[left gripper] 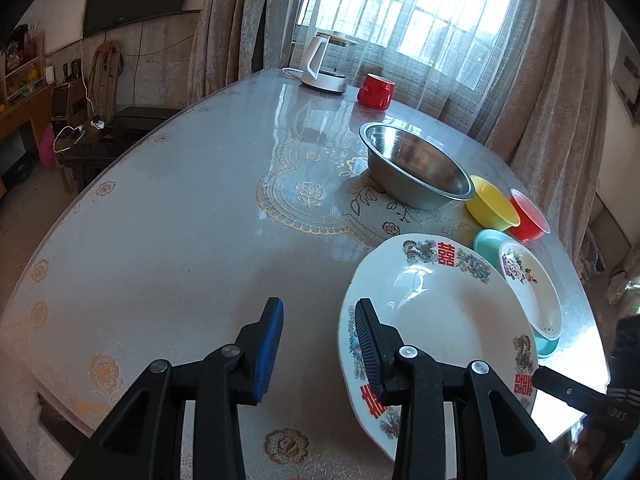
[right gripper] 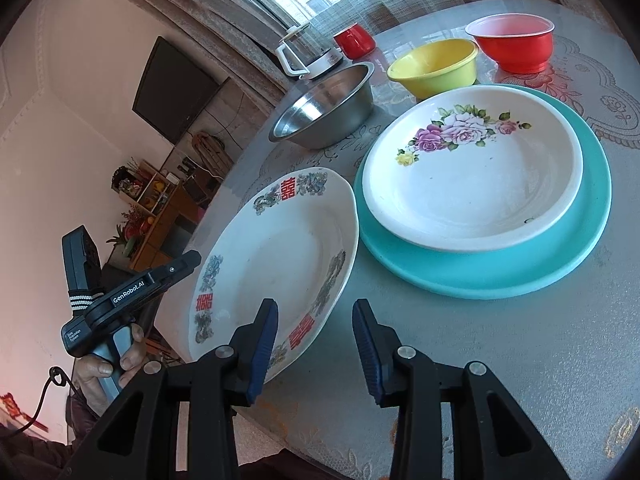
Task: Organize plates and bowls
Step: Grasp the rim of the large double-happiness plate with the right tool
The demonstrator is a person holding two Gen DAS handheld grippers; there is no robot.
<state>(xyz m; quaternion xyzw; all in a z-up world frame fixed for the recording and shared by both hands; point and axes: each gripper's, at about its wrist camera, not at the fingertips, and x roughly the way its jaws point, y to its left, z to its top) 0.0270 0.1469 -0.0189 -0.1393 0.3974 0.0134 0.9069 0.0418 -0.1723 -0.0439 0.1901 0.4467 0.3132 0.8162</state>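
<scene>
- Large white ceramic plate with red double-happiness characters and dragon-and-phoenix rim (left gripper: pixel 440 312): the piece in hand for stacking, I judge. It lies at the table's near edge, straight ahead of both my tongs, its near rim seeming to hang past the edge, which would leave room for a finger beneath.
- My left tongs (left gripper: pixel 318 344): jaws partly apart, nothing gripped. The right-hand finger sits over the plate's left rim; the other is outside it above the cloth. Straddling the rim, not yet pinching.
- My right tongs (right gripper: pixel 314 346): jaws partly apart, empty. The left-hand finger overlaps the plate's near rim; the other is over bare cloth.
- Smaller white plate with pink and purple roses (right gripper: pixel 476 168): beyond my right tongs, nested on the flat teal plate (right gripper: pixel 520 272). Already stacked, so the likely home for the big plate is here or beneath.
- Yellow plastic bowl (right gripper: pixel 434 68) and red plastic bowl (right gripper: pixel 512 46): side by side past the stack, not nested.
- Stainless steel bowl (left gripper: pixel 416 168): farther ahead of my left tongs, apart from the plates.
- Red mug (left gripper: pixel 375 91) and white kettle (left gripper: pixel 324 66): far end, by the curtained window.
- Round table with lace-pattern cloth under a clear cover (left gripper: pixel 180 220): carries everything.
</scene>
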